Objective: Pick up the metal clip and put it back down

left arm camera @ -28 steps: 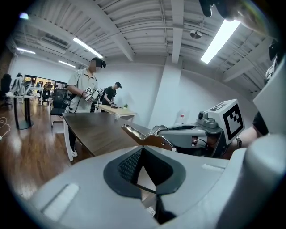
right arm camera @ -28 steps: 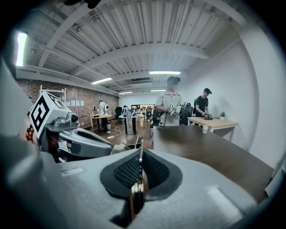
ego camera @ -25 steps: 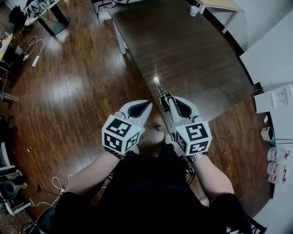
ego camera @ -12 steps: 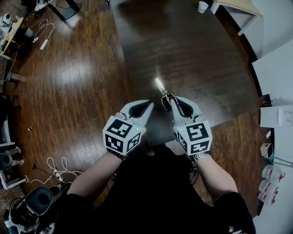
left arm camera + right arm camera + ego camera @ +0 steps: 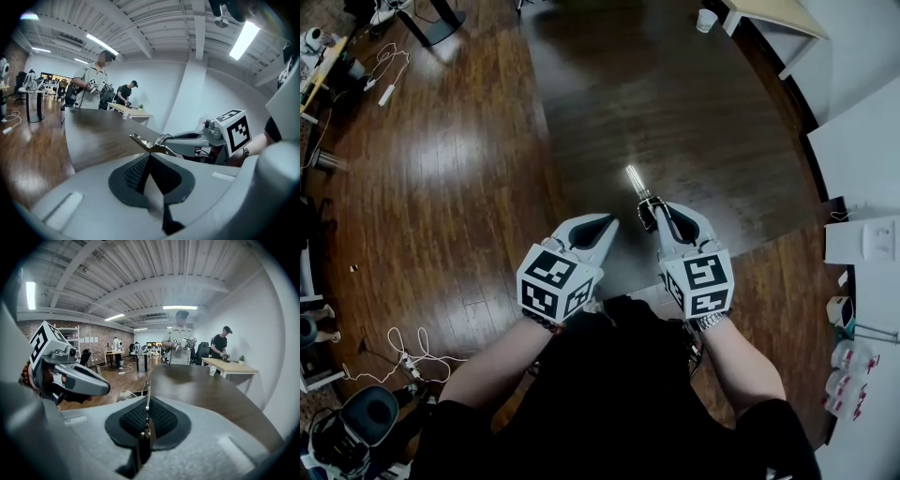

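The metal clip (image 5: pixel 637 184) is a thin shiny strip, and my right gripper (image 5: pixel 649 211) is shut on its near end. It sticks out ahead of the jaws, above the near edge of the dark wooden table (image 5: pixel 694 112). In the right gripper view the clip (image 5: pixel 147 399) stands edge-on between the black pads. My left gripper (image 5: pixel 607 223) hovers a short way left of the right one, shut with nothing in it. From the left gripper view the clip (image 5: pixel 149 143) shows in the right gripper (image 5: pixel 187 140), level with my own closed pads (image 5: pixel 140 171).
A white cup (image 5: pixel 706 21) stands at the table's far end, near a light wooden desk (image 5: pixel 769 14). Two people (image 5: pixel 180 345) stand beyond the table. Cables (image 5: pixel 403 347) and a chair (image 5: pixel 366 412) lie on the wood floor at the left. White cabinets (image 5: pixel 862 141) line the right.
Both grippers have moved forward together from the table's near edge to a place over it. The clip stays in the right gripper, and the left stays shut and empty.
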`<state>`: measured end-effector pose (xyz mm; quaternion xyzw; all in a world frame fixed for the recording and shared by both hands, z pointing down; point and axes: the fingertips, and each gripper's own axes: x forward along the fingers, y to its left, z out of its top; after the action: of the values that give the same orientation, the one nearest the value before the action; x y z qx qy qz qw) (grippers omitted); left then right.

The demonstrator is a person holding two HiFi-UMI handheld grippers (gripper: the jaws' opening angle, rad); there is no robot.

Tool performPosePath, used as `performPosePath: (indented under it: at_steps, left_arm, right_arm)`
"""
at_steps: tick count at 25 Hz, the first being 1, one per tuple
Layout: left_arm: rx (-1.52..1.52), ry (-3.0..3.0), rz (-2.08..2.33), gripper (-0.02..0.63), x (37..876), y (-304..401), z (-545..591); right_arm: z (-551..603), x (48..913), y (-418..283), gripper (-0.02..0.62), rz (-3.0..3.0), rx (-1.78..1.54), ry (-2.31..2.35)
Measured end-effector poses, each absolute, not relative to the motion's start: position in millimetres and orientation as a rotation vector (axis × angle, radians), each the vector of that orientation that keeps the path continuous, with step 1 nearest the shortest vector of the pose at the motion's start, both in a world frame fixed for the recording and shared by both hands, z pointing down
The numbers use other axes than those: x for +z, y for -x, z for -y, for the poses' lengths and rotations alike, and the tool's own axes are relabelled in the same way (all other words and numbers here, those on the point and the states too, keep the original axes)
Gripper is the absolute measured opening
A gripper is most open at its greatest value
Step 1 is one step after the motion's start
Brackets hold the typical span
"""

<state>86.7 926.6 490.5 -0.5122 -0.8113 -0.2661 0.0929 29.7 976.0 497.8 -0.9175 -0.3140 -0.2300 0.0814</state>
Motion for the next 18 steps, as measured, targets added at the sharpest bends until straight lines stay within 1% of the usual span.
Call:
performPosePath:
  at_steps: [9, 18]
  left_arm:
    - [-0.784, 1.533, 2.409, 0.017, 495, -54, -939]
    - [-0.875, 1.644, 2.294, 0.017, 521, -1, -999]
  right_arm:
    - [-994, 508, 1, -0.006, 0.932, -0.732, 2.771]
    - [-1057, 538, 40, -0.006, 0.757, -0.806, 2.855]
